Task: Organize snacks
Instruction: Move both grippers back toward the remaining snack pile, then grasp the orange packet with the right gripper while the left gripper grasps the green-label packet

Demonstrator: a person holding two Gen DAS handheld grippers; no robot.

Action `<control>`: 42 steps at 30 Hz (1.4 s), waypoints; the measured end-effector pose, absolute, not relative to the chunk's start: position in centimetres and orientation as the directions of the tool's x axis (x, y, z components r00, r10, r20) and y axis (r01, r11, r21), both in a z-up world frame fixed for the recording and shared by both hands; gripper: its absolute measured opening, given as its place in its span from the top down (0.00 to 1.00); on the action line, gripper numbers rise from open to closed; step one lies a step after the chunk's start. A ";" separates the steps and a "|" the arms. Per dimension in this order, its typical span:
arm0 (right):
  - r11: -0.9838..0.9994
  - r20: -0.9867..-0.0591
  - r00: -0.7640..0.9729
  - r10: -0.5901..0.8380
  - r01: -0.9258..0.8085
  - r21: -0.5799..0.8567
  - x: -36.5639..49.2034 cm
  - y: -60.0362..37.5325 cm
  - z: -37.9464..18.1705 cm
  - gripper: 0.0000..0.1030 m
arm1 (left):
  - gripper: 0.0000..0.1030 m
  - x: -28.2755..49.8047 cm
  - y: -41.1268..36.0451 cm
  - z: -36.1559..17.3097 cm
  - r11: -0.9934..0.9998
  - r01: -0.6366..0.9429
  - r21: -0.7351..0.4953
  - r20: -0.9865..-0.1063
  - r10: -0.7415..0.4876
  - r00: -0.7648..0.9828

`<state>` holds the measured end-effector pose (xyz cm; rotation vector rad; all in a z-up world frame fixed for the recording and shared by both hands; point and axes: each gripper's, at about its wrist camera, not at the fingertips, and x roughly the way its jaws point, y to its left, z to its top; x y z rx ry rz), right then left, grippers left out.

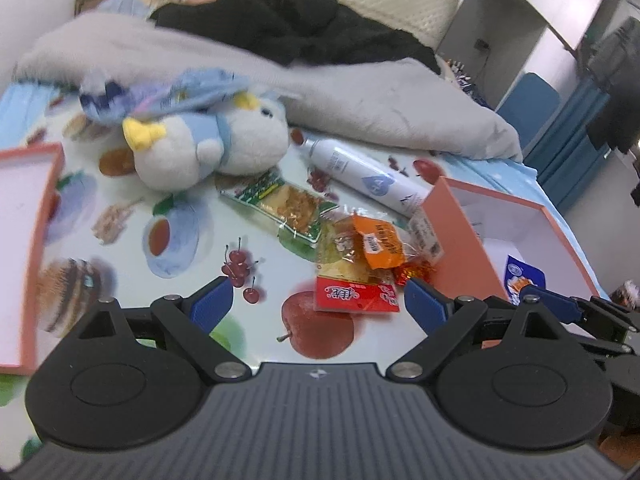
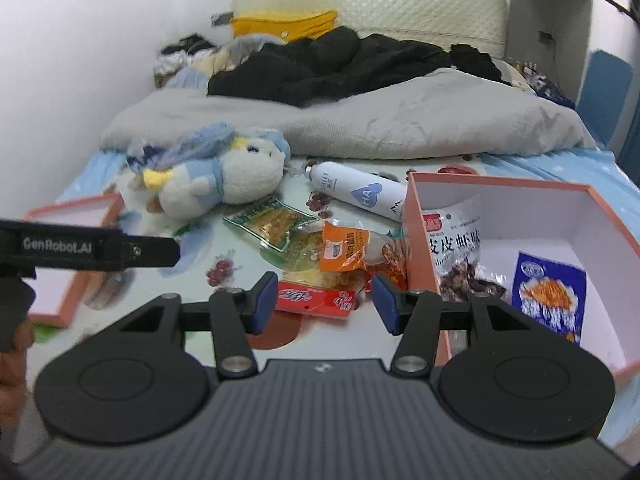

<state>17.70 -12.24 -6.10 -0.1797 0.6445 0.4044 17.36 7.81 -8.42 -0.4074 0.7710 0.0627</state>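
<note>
Several snack packets lie in a loose pile on the fruit-print cloth: a red packet (image 1: 356,295) (image 2: 316,299), an orange packet (image 1: 378,245) (image 2: 344,249) and a green-edged packet (image 1: 280,200) (image 2: 270,222). My left gripper (image 1: 318,306) is open and empty, just short of the red packet. My right gripper (image 2: 324,304) is open and empty, straddling the red packet from the near side. An open salmon box (image 2: 416,224) (image 1: 460,232) on the right holds a white nut bag (image 2: 456,248) and a blue packet (image 2: 548,296) (image 1: 522,278).
A plush penguin (image 1: 208,144) (image 2: 216,178) and a white spray bottle (image 1: 364,178) (image 2: 356,194) lie behind the pile. The box lid (image 1: 24,248) (image 2: 68,264) lies on the left. A grey blanket (image 2: 360,120) and black clothes (image 2: 320,64) cover the bed behind.
</note>
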 end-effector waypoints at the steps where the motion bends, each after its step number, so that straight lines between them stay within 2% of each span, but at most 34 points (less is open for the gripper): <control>1: 0.902 -0.617 0.726 0.304 -0.428 -0.060 18.4 -11.8 -6.5 0.47 | 0.08 18.3 8.3 -9.2 0.913 -0.211 -0.350 -0.695 -0.102 0.712; 12: 0.821 -0.683 0.686 0.251 -0.525 -0.226 25.1 -7.8 -11.5 0.47 | 0.09 27.5 11.3 -17.0 0.834 -0.257 -0.488 -0.716 -0.214 0.665; 22: 0.745 -0.707 0.699 0.106 -0.527 -0.409 28.4 -5.2 -16.3 0.48 | 0.09 33.4 13.2 -22.5 0.737 -0.316 -0.597 -0.697 -0.281 0.660; 26: 0.686 -0.679 0.731 0.069 -0.529 -0.500 28.5 -4.3 -17.8 0.48 | 0.10 35.0 13.3 -22.9 0.731 -0.319 -0.603 -0.683 -0.266 0.681; 32: 0.619 -0.660 0.748 0.066 -0.549 -0.561 28.2 -3.4 -18.8 0.48 | 0.10 36.6 13.1 -23.0 0.715 -0.352 -0.604 -0.676 -0.226 0.701; 36: 0.607 -0.650 0.758 0.056 -0.542 -0.581 28.7 -3.3 -19.0 0.49 | 0.12 37.2 12.7 -22.9 0.723 -0.369 -0.584 -0.688 -0.198 0.698; 37: 0.601 -0.650 0.758 0.058 -0.546 -0.583 28.8 -3.3 -19.1 0.50 | 0.15 37.1 12.7 -22.8 0.727 -0.370 -0.578 -0.692 -0.196 0.695; 40: 0.611 -0.645 0.761 0.072 -0.545 -0.575 28.9 -3.6 -18.8 0.64 | 0.21 37.1 12.7 -22.7 0.736 -0.383 -0.559 -0.707 -0.181 0.683; 41: 0.610 -0.643 0.762 0.081 -0.548 -0.573 28.8 -3.6 -18.7 0.74 | 0.24 37.1 12.7 -22.7 0.740 -0.385 -0.552 -0.712 -0.177 0.680; 42: 0.608 -0.639 0.765 0.082 -0.546 -0.576 28.9 -3.6 -18.6 0.76 | 0.29 37.2 12.7 -22.7 0.743 -0.385 -0.547 -0.715 -0.176 0.676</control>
